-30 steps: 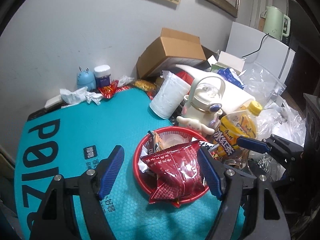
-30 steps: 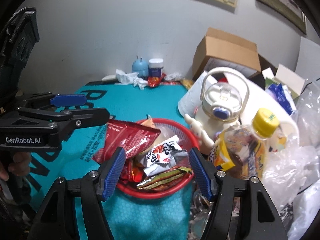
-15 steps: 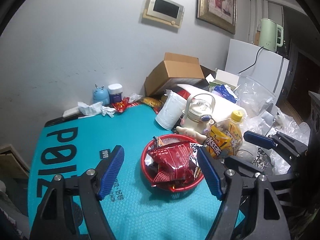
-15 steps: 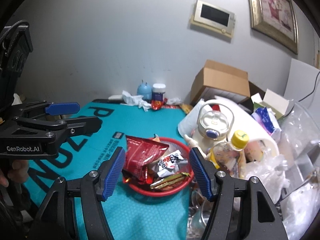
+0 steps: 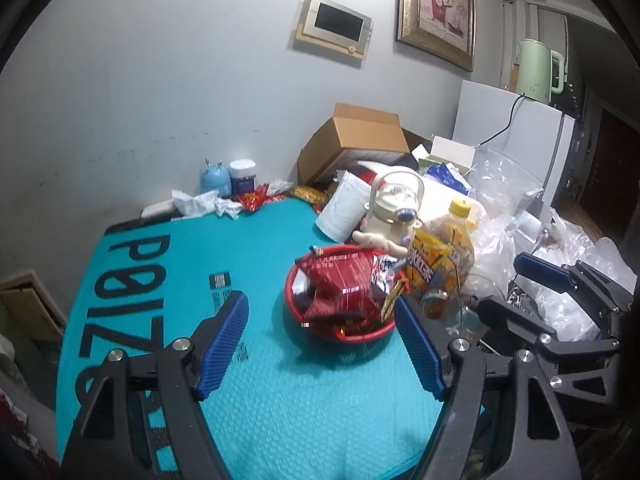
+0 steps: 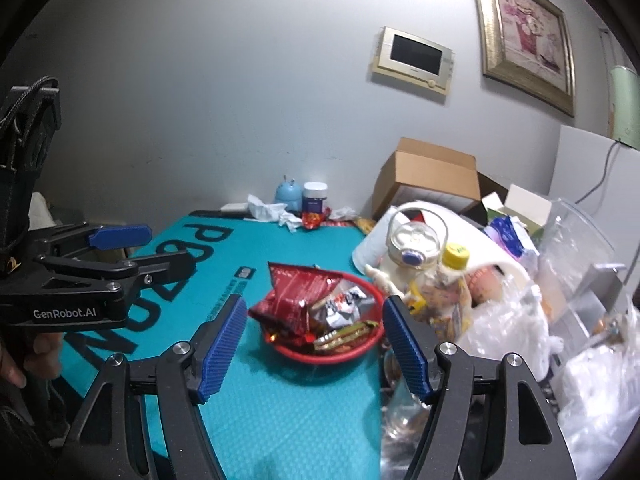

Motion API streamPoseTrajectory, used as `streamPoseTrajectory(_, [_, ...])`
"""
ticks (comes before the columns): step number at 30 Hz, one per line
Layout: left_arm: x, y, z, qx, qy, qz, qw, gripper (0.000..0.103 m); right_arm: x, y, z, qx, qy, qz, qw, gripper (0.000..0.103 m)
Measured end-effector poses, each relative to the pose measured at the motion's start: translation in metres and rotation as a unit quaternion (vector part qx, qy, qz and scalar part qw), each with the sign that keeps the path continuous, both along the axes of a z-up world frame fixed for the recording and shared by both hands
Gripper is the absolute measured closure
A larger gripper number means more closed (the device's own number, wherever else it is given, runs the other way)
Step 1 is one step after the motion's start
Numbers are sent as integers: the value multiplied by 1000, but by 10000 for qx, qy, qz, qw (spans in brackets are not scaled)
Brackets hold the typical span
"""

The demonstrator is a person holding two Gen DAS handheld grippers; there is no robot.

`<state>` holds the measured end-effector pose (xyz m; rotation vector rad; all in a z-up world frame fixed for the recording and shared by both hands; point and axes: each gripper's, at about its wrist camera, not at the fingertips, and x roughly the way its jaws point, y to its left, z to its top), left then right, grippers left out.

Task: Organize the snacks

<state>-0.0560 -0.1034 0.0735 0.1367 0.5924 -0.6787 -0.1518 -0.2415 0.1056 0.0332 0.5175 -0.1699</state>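
Observation:
A red basket (image 5: 360, 334) (image 6: 320, 354) full of snack packets sits on the teal table mat (image 5: 160, 280) (image 6: 280, 400). A dark red crisp bag (image 5: 340, 284) (image 6: 296, 296) lies on top, beside a small white-and-black packet (image 6: 344, 306). My left gripper (image 5: 320, 340) hangs open, well back from the basket, with nothing between its fingers. My right gripper (image 6: 314, 344) is also back from the basket, its jaws opening and empty. Each gripper shows at the edge of the other's view: the right gripper (image 5: 568, 288) and the left gripper (image 6: 116, 248).
Clutter crowds the right side: a yellow-capped drink bottle (image 5: 452, 256) (image 6: 444, 292), a cream kettle-shaped flask (image 5: 394, 216), a paper roll (image 5: 344, 208), plastic bags (image 6: 580, 320) and a cardboard box (image 5: 360, 140). Crumpled tissue (image 5: 208, 204), a blue figurine and a jar stand by the wall.
Both grippers have pulled back and risen from the basket, which now looks smaller and farther. The right gripper's fingers stand slightly wider apart.

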Motion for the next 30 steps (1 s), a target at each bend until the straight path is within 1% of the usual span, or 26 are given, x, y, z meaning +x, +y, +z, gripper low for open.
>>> streamPoseTrajectory(5, [-7, 5, -18, 47, 192, 51, 9998, 28, -11, 3, -16, 143, 190, -66, 9997, 32])
streamPoseTrajectory(11, [-12, 9, -32, 92, 311, 106, 9994, 28, -16, 5, -33, 275, 313, -174, 9990, 32])
streamPoseTrajectory(16, [-12, 10, -43, 3, 553, 87, 9984, 28, -16, 3, -41, 410, 449, -174, 9980, 32])
streamPoseTrajectory(30, [-8, 13, -48, -18, 661, 166, 9977, 28, -7, 6, -49, 490, 639, -51, 9967, 32])
